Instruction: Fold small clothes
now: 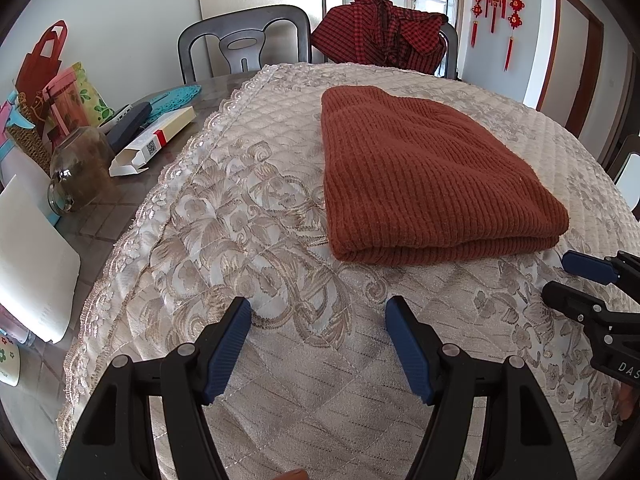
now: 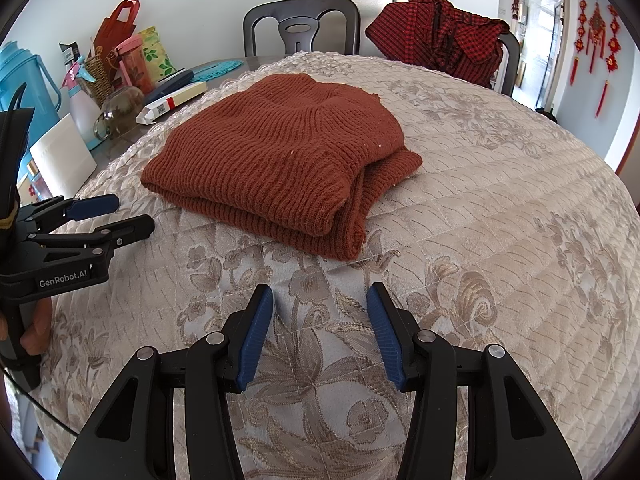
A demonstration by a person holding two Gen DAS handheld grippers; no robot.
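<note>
- Sweater (image 1: pixel 424 172), rust knit, lies folded on the quilted cloth (image 1: pixel 248 208) covering the tabletop, open fold edge toward the tongs.
- Left tongs (image 1: pixel 318 350) hover near the sweater's front edge, jaws apart, nothing between them.
- Right tongs (image 2: pixel 320 330) hover just in front of the sweater, jaws apart and empty.
- Chair (image 2: pixel 302 26) stands behind the sweater; a red plaid shirt (image 2: pixel 440 34) hangs over another.

Light: bright, even daylight; doorway (image 2: pixel 540 20) overexposed.
Shadows: soft, faint.
Focus: sharp.
Edges: strong fisheye curvature, dark vignette.
</note>
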